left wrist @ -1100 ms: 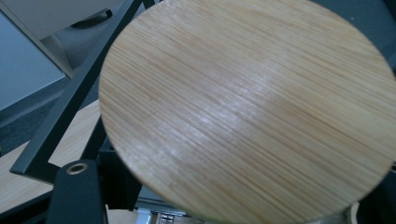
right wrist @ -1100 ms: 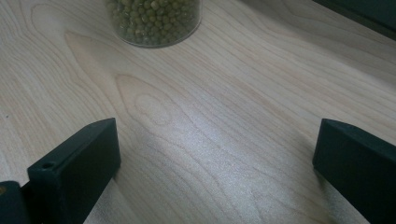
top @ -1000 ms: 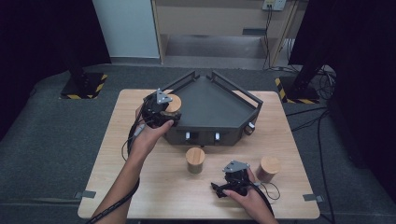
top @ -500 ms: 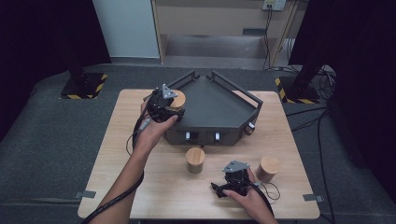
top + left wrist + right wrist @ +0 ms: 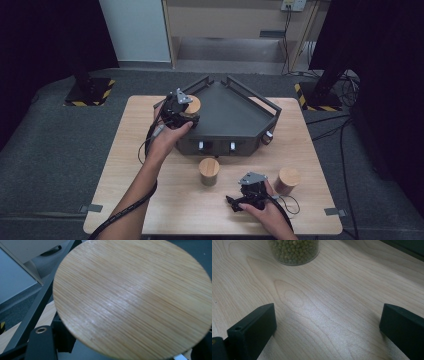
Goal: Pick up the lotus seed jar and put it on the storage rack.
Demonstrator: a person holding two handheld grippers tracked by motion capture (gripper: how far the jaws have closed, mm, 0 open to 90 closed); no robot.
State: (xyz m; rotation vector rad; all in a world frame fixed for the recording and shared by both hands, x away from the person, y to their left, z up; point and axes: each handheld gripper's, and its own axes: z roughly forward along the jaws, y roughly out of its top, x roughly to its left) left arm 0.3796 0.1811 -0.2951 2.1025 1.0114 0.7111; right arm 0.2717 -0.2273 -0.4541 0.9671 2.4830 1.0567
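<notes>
Over the tray's point(image 5: 235, 107) left edge, left gripper point(image 5: 179, 111) is clamped on a bamboo-lidded jar point(image 5: 132, 297); likely glass, smooth, breakable, so grip the body under the lid; right gripper point(image 5: 248, 196) jaws apart, resting near table's point(image 5: 130, 150) front edge

Left gripper point(image 5: 181, 111), clamped on the bamboo-lidded jar point(image 5: 192, 105), is carried slightly further over the dark tray's point(image 5: 235, 115) left corner.

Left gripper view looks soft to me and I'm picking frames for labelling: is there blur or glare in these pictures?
Left gripper view: the bamboo lid sits so close it is soft, with a pale sheen across its grain. Right gripper view: a bright patch of glare on the table. High view: evenly lit table, dark surroundings.
</notes>
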